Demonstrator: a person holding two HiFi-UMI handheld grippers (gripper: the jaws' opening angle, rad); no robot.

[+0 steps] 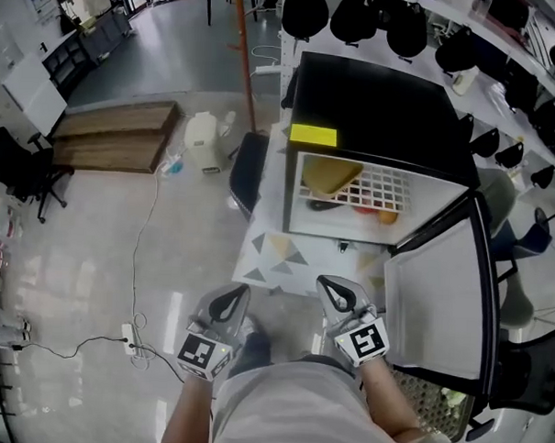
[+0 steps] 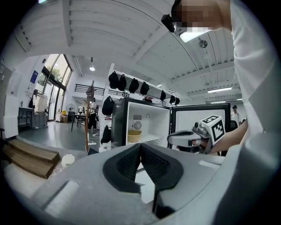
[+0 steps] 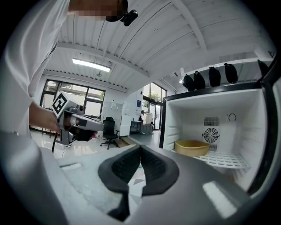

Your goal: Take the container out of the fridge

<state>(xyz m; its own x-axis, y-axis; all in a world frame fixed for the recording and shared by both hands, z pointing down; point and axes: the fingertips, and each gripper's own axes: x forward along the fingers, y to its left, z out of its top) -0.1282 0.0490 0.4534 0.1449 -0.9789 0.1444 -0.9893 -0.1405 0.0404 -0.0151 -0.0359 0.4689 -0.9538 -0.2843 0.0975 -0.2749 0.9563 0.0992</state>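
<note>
Two grippers side by side, low in head view: left gripper [image 1: 230, 303], right gripper [image 1: 340, 297]. Both jaw pairs pressed together, nothing between them. One fridge [image 1: 374, 110] at 12 o'clock from grippers, well apart. Its one door [image 1: 435, 296] stands open toward 4 o'clock. One yellow container [image 1: 327, 175] inside, on one wire shelf [image 1: 385, 186], at shelf's 9 o'clock end. One yellow note [image 1: 313, 135] on fridge top.

The fridge [image 1: 379, 110] before me stood on a tabletop [image 1: 274, 259] patterned with triangles. Its white wire shelf [image 1: 385, 186] carried a yellow container [image 1: 327, 175] at the left end. On the floor [image 1: 93, 245] lay wooden boards [image 1: 111, 135] and a power strip [image 1: 128, 336].
</note>
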